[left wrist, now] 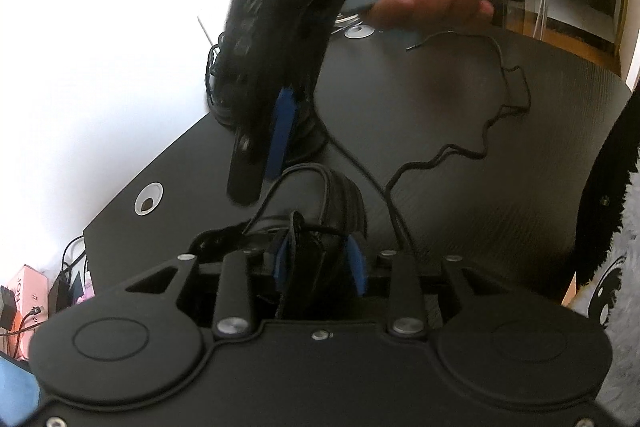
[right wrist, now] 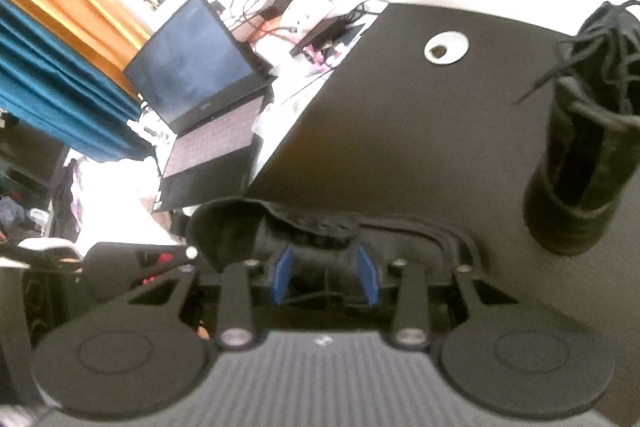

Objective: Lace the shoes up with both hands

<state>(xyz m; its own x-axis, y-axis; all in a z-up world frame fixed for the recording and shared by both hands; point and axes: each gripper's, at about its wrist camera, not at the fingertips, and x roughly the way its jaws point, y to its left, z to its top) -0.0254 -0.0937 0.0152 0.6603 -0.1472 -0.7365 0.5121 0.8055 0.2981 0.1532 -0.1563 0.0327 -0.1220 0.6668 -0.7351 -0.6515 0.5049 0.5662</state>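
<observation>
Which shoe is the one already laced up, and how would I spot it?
Find the black mat covering the table, then look toward the corner near its white round hole. There a tall black boot stands upright by itself. Unlike the floppy shoe lying right in front of the right gripper, its laces criss-cross up the front.

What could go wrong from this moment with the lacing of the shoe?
1. The loose black lace lies in kinks across the dark table; its free end is far from both grippers, and it may snag or tangle if pulled.
2. The left gripper sits tight against the black shoe, so its camera barely shows the eyelets.
3. The right gripper looks blurred; it may miss.
</observation>
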